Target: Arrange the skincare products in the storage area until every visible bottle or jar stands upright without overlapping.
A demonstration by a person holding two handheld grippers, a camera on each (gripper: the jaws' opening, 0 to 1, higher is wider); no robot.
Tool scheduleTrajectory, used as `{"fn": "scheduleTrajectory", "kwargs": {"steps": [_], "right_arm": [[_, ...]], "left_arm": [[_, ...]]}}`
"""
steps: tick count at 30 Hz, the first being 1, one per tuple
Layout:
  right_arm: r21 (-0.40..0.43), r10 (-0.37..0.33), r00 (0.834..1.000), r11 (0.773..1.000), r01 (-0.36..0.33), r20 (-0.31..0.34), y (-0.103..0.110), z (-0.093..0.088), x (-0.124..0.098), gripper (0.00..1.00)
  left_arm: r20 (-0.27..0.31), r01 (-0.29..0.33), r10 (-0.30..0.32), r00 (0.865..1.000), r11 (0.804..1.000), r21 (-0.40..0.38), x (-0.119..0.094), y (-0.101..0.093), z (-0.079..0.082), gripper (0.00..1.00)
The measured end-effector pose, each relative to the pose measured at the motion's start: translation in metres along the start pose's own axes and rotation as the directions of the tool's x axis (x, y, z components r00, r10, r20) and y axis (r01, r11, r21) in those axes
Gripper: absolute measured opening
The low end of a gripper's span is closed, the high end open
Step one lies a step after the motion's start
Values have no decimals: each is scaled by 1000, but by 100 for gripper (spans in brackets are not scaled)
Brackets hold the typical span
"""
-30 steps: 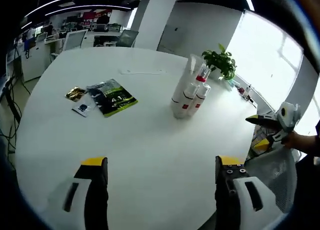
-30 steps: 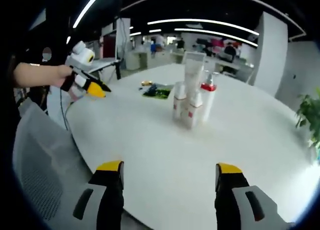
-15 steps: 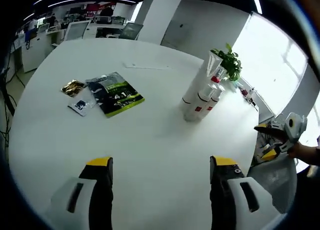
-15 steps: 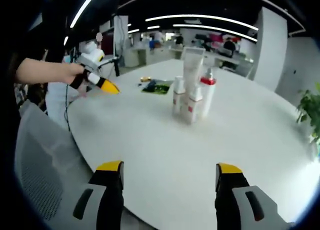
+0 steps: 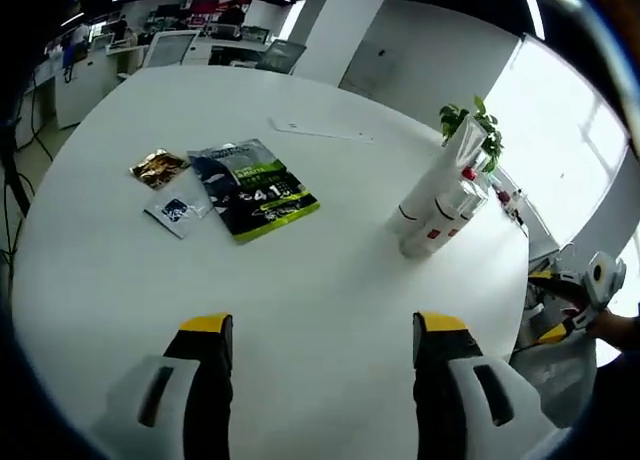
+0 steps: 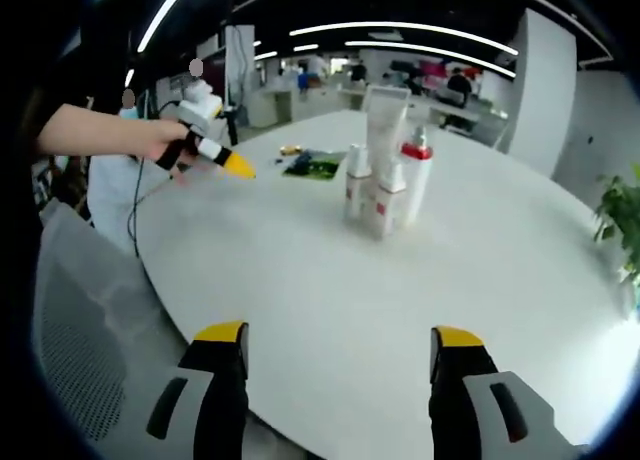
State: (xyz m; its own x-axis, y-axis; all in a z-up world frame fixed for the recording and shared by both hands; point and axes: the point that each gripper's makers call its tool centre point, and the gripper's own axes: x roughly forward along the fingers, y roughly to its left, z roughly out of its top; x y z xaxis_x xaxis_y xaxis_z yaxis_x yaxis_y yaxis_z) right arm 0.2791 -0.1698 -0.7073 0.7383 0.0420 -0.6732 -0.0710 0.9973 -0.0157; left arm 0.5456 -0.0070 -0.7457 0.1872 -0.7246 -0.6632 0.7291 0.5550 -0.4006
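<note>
Both grippers hover over the round white surface point(image 5: 120, 280), fingers spread and empty: left gripper point(image 5: 320, 332), right gripper point(image 6: 341, 342). White red-labelled skincare bottles point(image 6: 385, 185) stand clustered upper centre.

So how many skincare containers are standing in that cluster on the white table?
4: a tall white tube at the back, a red-capped pump bottle to its right, and two short white bottles in front. Others may be hidden behind.

Labels on the skincare bottles point(image 6: 385, 185) too small to read
</note>
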Motion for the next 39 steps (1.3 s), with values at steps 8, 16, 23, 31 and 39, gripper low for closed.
{"fn": "scheduleTrajectory", "kwargs": {"steps": [8, 16, 23, 31, 39], "right_arm": [[23, -11, 1000, 1000, 11, -3, -4, -2, 0, 75], [17, -9, 1000, 1000, 10, -24, -3, -5, 1, 74], [9, -8, 999, 1000, 9, -40, -2, -8, 2, 74], [20, -17, 999, 1000, 18, -51, -5, -11, 2, 73], [20, -17, 998, 1000, 19, -66, -6, -14, 3, 72]], "left_arm": [[23, -20, 22, 1000, 998, -59, 14, 15, 13, 62], [90, -86, 94, 992, 993, -84, 29, 33, 42, 58], [108, -137, 147, 983, 986, -94, 49, 46, 56, 55], [107, -197, 199, 974, 980, -32, 64, 58, 68, 52], [109, -218, 224, 968, 974, -60, 72, 69, 74, 47]]}}
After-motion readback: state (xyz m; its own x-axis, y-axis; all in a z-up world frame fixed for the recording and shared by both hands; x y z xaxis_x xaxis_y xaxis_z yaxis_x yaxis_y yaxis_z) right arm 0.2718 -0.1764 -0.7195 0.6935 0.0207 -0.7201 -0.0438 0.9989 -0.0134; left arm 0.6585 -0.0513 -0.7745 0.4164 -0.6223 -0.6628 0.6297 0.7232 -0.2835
